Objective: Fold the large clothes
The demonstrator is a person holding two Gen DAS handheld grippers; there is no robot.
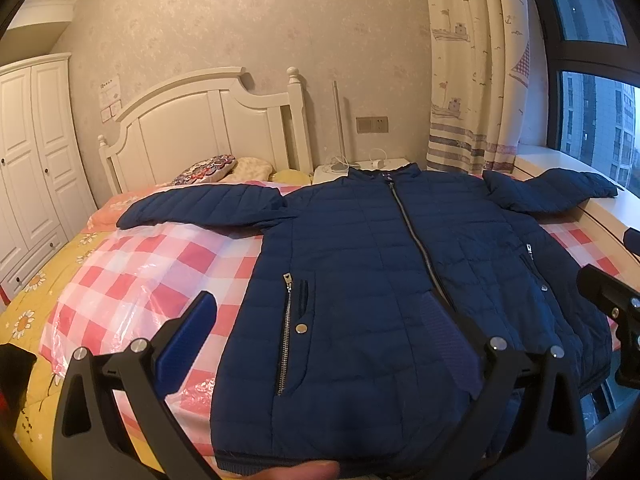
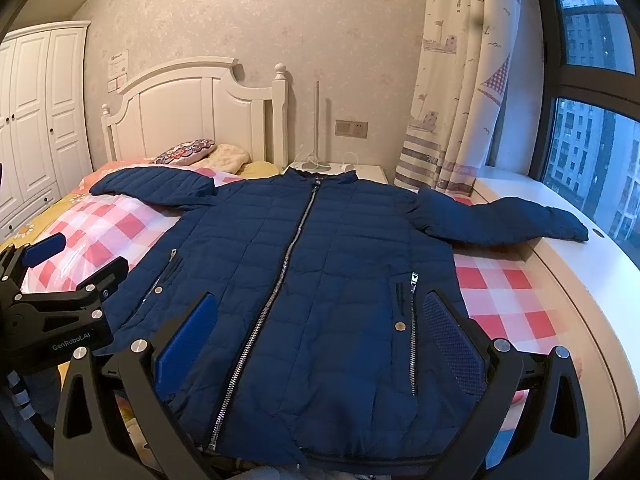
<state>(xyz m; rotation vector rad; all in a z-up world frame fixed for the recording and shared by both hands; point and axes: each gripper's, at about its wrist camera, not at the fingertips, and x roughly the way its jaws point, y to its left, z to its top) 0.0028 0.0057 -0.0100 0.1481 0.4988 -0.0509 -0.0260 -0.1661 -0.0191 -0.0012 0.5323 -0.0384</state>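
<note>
A navy quilted jacket (image 1: 360, 264) lies flat and zipped on the bed, front up, both sleeves spread out sideways; it also shows in the right wrist view (image 2: 312, 272). My left gripper (image 1: 320, 344) is open, hovering over the jacket's lower left part near the pocket zip (image 1: 285, 340). My right gripper (image 2: 320, 344) is open over the lower middle of the jacket, near the hem. The left gripper also shows in the right wrist view (image 2: 72, 258), the right gripper at the left view's right edge (image 1: 612, 304). Neither holds anything.
The jacket rests on a red-and-white checked cover (image 1: 152, 264) under clear plastic on a yellow flowered quilt (image 1: 28, 320). Pillows (image 1: 208, 170) and a white headboard (image 1: 208, 124) are at the far end. A nightstand (image 2: 352, 170), curtain (image 2: 452, 100) and window sill (image 2: 560, 248) are right; wardrobe (image 1: 32, 160) left.
</note>
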